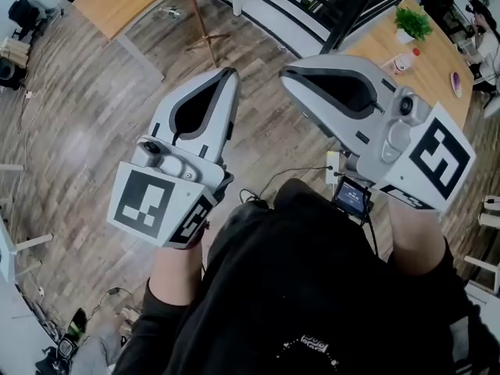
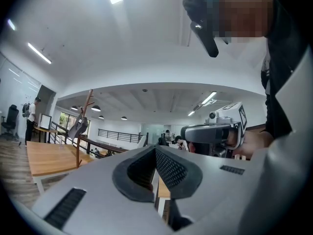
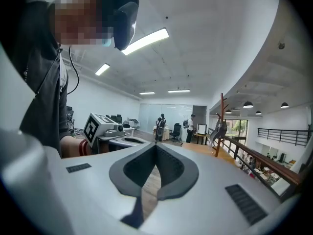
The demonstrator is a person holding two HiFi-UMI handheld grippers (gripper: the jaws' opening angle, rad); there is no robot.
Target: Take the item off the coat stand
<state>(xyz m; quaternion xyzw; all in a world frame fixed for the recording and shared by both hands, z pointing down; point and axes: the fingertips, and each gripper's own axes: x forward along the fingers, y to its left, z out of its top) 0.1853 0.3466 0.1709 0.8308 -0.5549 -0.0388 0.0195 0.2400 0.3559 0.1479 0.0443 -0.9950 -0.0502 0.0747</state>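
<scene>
Head view: the left tongs (image 1: 229, 74) and right tongs (image 1: 286, 77) are both pressed together and empty, well short of the stand (image 1: 198, 16). The item (image 2: 78, 127) hangs on the stand, below its branches. Arriving with tongs unopened could knock the item down or rock the stand.

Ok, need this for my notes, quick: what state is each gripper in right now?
Left gripper: closed, holding nothing.
Right gripper: closed, holding nothing.

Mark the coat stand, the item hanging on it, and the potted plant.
coat stand (image 3: 221, 109): right gripper view, upper trunk.
hanging item (image 2: 78, 127): left gripper view, middle of its grey body.
potted plant (image 1: 412, 22): head view, green leaves.
</scene>
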